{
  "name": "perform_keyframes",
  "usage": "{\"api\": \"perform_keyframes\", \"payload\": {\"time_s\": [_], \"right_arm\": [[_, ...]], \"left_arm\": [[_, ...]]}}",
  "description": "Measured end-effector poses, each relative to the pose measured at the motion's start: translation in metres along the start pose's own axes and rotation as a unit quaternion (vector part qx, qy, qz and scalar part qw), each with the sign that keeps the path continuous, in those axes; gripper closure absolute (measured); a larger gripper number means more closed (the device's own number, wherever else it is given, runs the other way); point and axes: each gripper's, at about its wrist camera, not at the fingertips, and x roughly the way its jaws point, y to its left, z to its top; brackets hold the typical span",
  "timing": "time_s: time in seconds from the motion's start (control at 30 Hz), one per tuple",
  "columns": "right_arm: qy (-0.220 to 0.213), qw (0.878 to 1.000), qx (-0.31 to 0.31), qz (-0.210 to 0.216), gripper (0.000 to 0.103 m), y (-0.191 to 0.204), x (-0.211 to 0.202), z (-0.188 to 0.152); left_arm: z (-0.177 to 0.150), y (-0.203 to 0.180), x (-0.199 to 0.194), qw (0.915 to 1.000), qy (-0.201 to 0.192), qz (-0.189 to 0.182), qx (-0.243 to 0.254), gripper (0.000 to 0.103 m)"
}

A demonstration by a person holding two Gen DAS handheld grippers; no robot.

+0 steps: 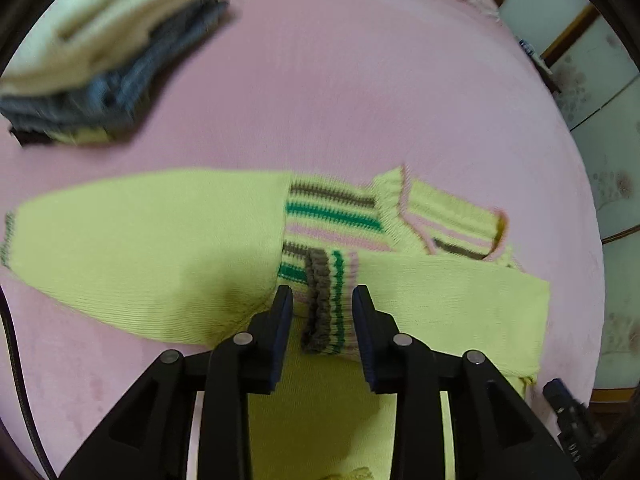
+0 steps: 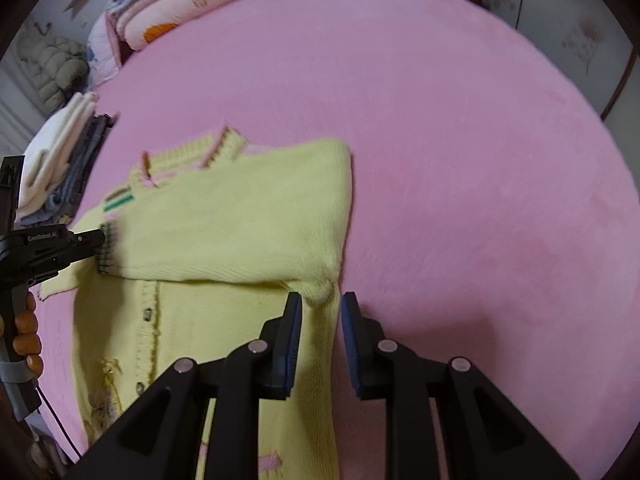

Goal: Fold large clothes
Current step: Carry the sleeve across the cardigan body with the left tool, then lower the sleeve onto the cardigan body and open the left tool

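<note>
A yellow knit cardigan (image 1: 152, 248) with green, brown and pink stripes lies on the pink bed (image 1: 360, 100); it also shows in the right wrist view (image 2: 240, 224). Both sleeves are folded across its body. My left gripper (image 1: 322, 294) is open, its jaws either side of the striped cuff (image 1: 328, 304) of the right-hand sleeve. In the right wrist view the left gripper (image 2: 98, 240) sits at that cuff (image 2: 106, 248). My right gripper (image 2: 320, 300) is open over the cardigan's right edge, at the folded sleeve's shoulder.
A stack of folded clothes (image 1: 100, 52), cream on top and grey-blue below, sits at the far left of the bed, and shows in the right wrist view (image 2: 60, 160). Folded quilts (image 2: 172, 4) lie at the bed's head. A cabinet (image 1: 600, 120) stands at the right.
</note>
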Motion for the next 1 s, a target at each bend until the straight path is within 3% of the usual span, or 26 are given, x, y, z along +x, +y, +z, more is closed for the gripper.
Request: {"api": "perform_keyframes", "payload": {"time_s": [0.17,0.3,0.47,0.57,0.67,0.77,0.87,1.0], "right_arm": [[-0.026,0.999,-0.02,0.005,0.083,0.018,-0.003,0.018],[-0.031,0.998,-0.047,0.026,0.083,0.042,0.016,0.039],[-0.029,0.996,-0.085,0.025,0.083,0.069,0.053,0.059],[-0.015,0.996,-0.086,-0.011,0.083,0.055,0.077,0.066],[-0.012,0.996,-0.077,-0.036,0.102,0.033,0.086,0.069],[-0.02,0.995,-0.073,-0.067,0.103,0.012,0.081,0.069],[-0.013,0.997,-0.053,-0.046,0.103,-0.005,0.077,0.068],[-0.006,0.997,-0.039,-0.073,0.1,-0.014,0.07,0.068]], "left_arm": [[-0.007,-0.019,-0.012,0.9992,-0.026,-0.027,0.011,0.072],[-0.005,-0.045,0.011,0.9992,-0.016,-0.035,0.01,0.072],[-0.005,-0.049,0.043,0.9994,0.0,-0.028,-0.019,0.068],[-0.006,-0.047,0.056,0.9997,0.002,-0.017,-0.019,0.068],[-0.005,-0.047,0.057,0.9996,-0.005,-0.021,-0.015,0.068],[-0.006,-0.046,0.058,0.9996,-0.007,-0.025,-0.012,0.068],[-0.007,-0.046,0.057,0.9998,-0.009,-0.019,-0.005,0.068],[-0.004,-0.051,0.052,0.9999,-0.005,-0.002,0.011,0.063]]}}
